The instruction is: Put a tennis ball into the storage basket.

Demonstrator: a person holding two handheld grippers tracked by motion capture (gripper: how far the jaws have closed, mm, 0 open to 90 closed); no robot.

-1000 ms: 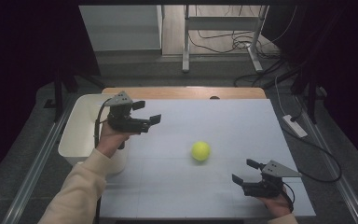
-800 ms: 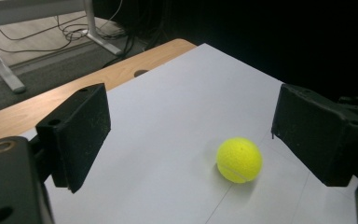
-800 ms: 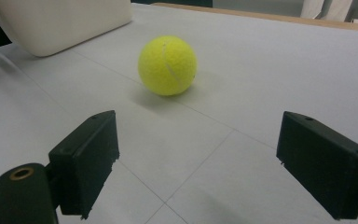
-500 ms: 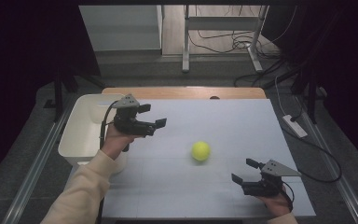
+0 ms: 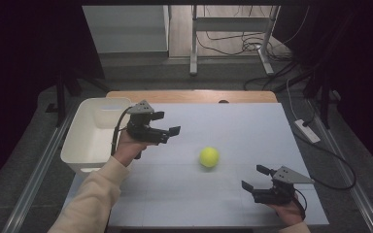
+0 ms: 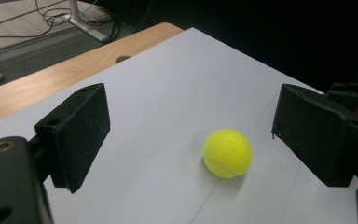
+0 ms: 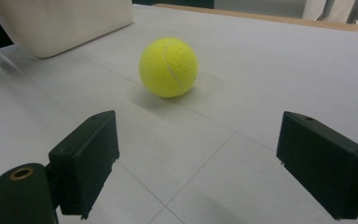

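While your left gripper (image 5: 166, 124) hung wide open with the tennis ball (image 5: 209, 157) ahead between its jaws, your right gripper (image 5: 256, 178) rested low, equally spread, ball beyond it.

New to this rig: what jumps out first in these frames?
The bright yellow tennis ball jumps out, alone near the middle of the pale grey table. Next, the two black grippers flanking it, both with jaws wide open: the left gripper held up beside a white plastic bin at the table's left edge, the right gripper low near the front right corner. Neither touches the ball.
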